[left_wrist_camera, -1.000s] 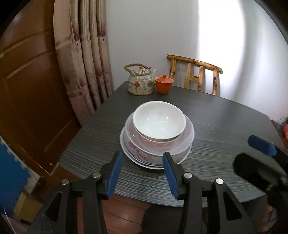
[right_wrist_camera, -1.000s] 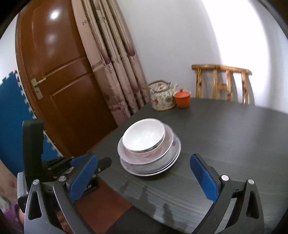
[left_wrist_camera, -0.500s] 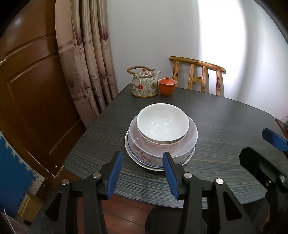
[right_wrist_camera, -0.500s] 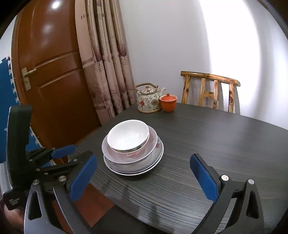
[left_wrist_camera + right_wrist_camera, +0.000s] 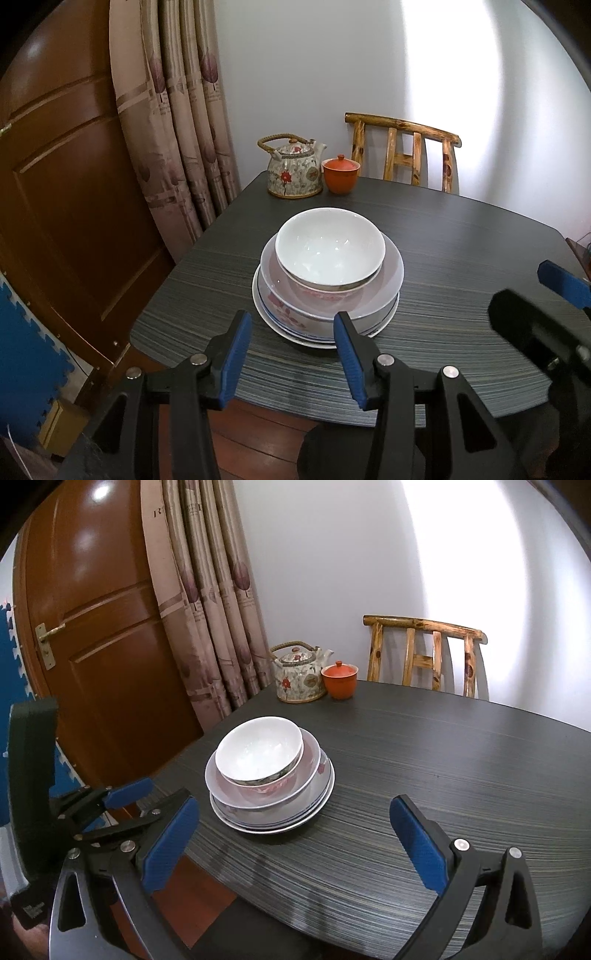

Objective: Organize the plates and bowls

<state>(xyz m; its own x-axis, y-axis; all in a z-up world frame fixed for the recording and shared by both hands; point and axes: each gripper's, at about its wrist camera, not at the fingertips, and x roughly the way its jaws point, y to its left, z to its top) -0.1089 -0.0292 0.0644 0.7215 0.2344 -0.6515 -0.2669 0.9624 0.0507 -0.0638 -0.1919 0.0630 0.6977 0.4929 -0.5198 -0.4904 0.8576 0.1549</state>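
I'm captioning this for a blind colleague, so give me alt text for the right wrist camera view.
A stack of dishes, a white bowl nested on top, sits on a dark striped table. The open right tool hovers near the table edge, holding nothing, with the left tool at lower left. Behind stand a floral teapot, an orange lidded cup and a wooden chair.

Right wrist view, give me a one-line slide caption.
Open right gripper faces stacked bowls and plates on a dark table.
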